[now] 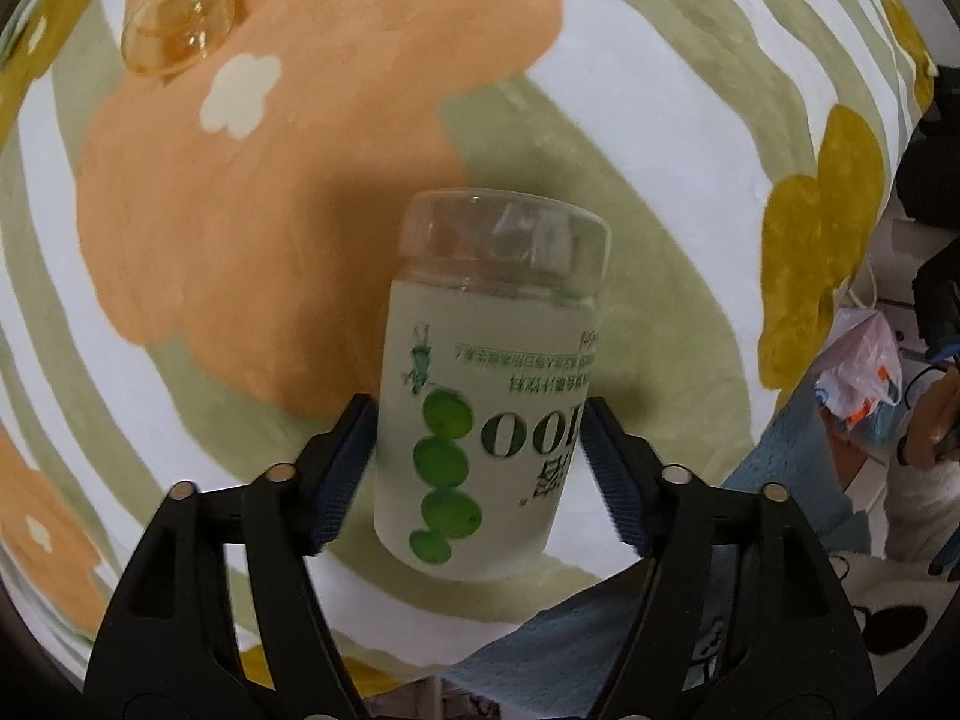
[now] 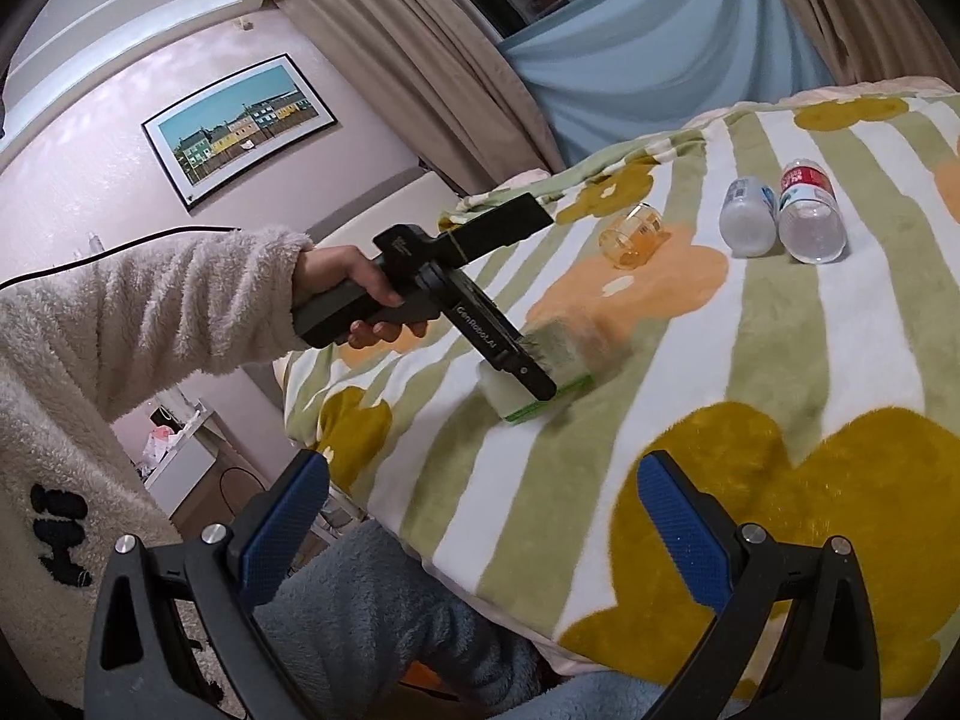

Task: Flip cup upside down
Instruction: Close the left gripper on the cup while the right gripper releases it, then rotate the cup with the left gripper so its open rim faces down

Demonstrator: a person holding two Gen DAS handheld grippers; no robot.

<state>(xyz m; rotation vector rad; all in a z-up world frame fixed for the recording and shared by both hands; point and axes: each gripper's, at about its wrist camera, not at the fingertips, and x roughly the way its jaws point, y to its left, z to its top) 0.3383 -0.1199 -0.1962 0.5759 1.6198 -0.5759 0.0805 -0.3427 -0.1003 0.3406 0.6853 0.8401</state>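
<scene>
A frosted glass cup (image 1: 486,396) with green dots and upside-down green print sits between the pads of my left gripper (image 1: 480,426). The pads press its sides. Its thick clear base points away from the camera. In the right wrist view the left gripper (image 2: 534,372) holds the cup (image 2: 540,378) low over the flowered blanket (image 2: 780,360), blurred by motion. My right gripper (image 2: 480,516) is open and empty, hovering above the blanket's near edge.
A small amber glass cup (image 1: 180,18) lies on its side on the blanket, also seen in the right wrist view (image 2: 633,234). Two plastic bottles (image 2: 780,216) lie further right. The bed edge, the person's lap and room clutter are to the left.
</scene>
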